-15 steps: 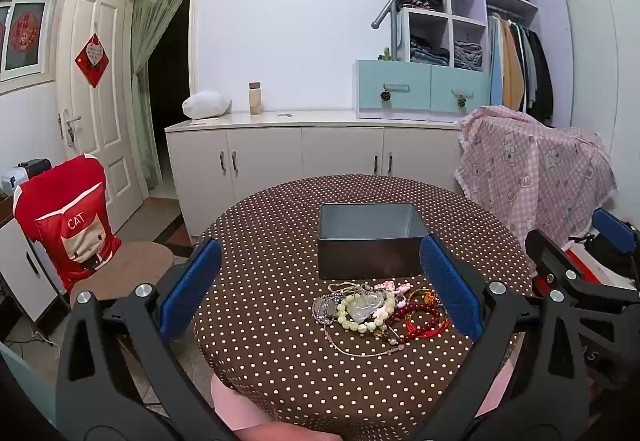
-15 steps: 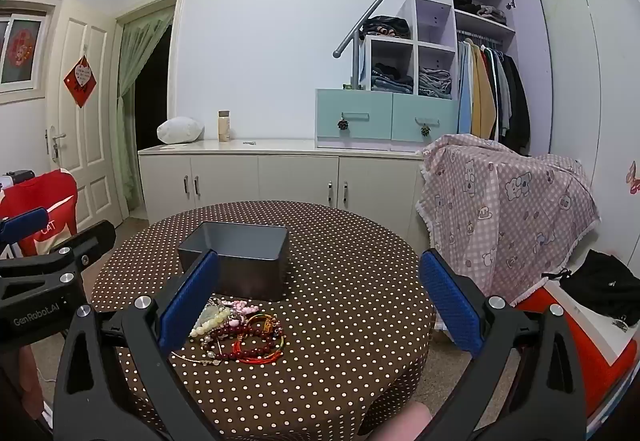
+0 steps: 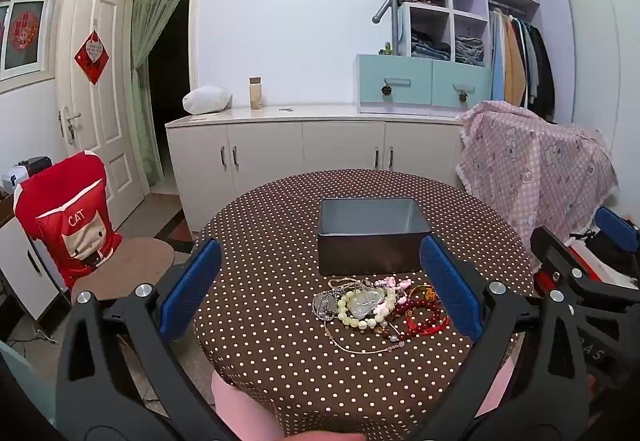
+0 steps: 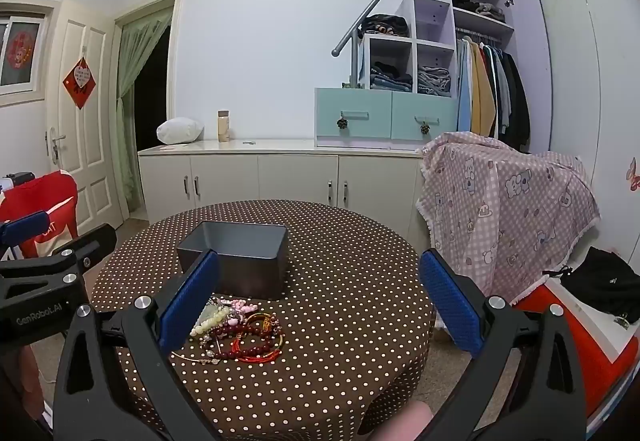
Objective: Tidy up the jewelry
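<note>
A tangled pile of jewelry (image 3: 380, 307) lies on the round polka-dot table (image 3: 280, 341): pale green beads, dark red beads, a red cord bracelet, pink charms and thin chains. Just behind it stands an empty dark metal box (image 3: 370, 235). My left gripper (image 3: 320, 287) hovers open in front of the pile, nothing between its blue pads. In the right wrist view the pile (image 4: 240, 333) and box (image 4: 236, 261) sit left of centre; my right gripper (image 4: 320, 295) is open and empty, its left pad overlapping the pile's edge. Each gripper shows at the other view's edge.
A red-covered chair (image 3: 76, 225) stands left of the table. A pink patterned cloth (image 3: 536, 177) drapes something on the right. White cabinets (image 3: 304, 149) line the back wall. A person's pink-clad knee (image 3: 244, 409) shows under the table's near edge.
</note>
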Demonstrator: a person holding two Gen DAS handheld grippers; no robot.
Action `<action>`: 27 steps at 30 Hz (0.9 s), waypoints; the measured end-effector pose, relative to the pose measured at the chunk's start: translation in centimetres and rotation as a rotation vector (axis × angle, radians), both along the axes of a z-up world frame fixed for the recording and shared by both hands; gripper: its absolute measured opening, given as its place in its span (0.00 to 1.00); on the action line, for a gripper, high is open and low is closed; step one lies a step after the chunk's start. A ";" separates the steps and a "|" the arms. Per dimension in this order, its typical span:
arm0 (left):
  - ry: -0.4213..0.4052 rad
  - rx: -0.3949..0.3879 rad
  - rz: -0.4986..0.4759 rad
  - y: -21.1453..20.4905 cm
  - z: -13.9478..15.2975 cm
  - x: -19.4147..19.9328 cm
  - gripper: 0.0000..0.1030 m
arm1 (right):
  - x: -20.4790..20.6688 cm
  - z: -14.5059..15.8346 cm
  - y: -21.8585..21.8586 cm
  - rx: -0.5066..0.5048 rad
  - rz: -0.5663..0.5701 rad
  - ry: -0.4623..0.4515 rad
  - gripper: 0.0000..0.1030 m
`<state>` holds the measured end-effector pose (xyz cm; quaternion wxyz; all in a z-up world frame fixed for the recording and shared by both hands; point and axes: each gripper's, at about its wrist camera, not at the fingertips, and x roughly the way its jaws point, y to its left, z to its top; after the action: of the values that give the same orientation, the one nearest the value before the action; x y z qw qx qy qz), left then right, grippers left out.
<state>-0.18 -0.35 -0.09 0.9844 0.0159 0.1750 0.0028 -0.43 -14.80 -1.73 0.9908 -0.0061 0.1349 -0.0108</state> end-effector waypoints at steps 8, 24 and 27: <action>0.005 0.011 -0.005 0.0 -0.4 0.6 0.94 | -0.1 -0.1 0.1 0.000 -0.001 0.001 0.93; 0.006 0.010 -0.006 -0.1 -0.4 0.5 0.94 | 0.0 -0.6 -0.3 0.008 -0.001 0.004 0.93; 0.006 0.012 -0.006 -0.1 -0.4 0.5 0.94 | 0.1 -0.7 -0.3 0.009 -0.003 0.004 0.93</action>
<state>0.33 -0.43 -0.50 0.9838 0.0221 0.1777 0.0010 -0.37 -15.09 -2.43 0.9905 -0.0014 0.1368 -0.0115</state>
